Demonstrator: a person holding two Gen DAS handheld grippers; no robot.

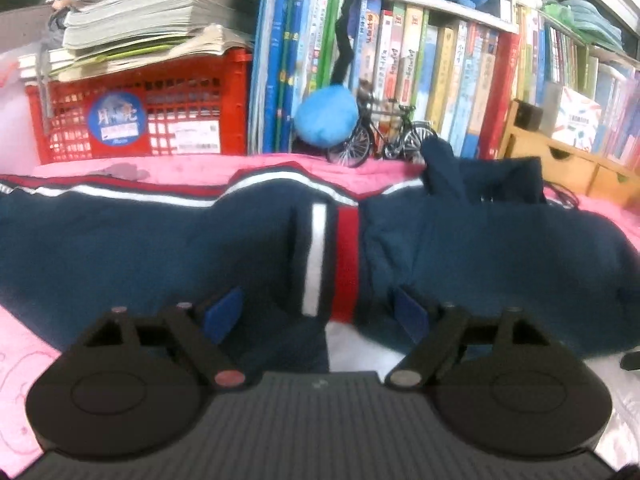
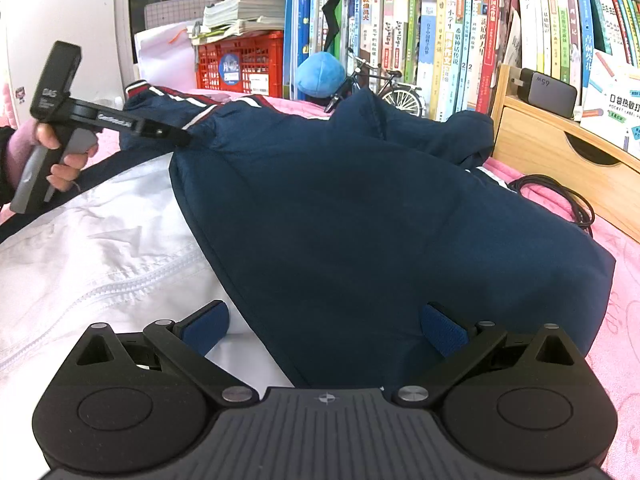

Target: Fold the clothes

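Hovering spread apart, the left gripper (image 1: 318, 312) has its blue fingers (image 1: 224, 314) open on either side of a striped sleeve cuff (image 1: 332, 256), with nothing pinched between them; seen from the right wrist view, it reaches in at the sleeve seam of the navy jacket (image 2: 360, 208), held by a hand (image 2: 60, 160). The right gripper (image 2: 326, 326) likewise stands open, its fingers (image 2: 206, 326) straddling the jacket's near edge without pressing on it, probably ready to take hold for the next fold. The jacket lies on a pink bed cover (image 2: 616, 280), its navy back turned over so the white lining (image 2: 100, 240) shows on the left. The sleeve with red and white stripes stretches toward a red crate (image 2: 244, 66) and the books (image 2: 440, 40) behind.
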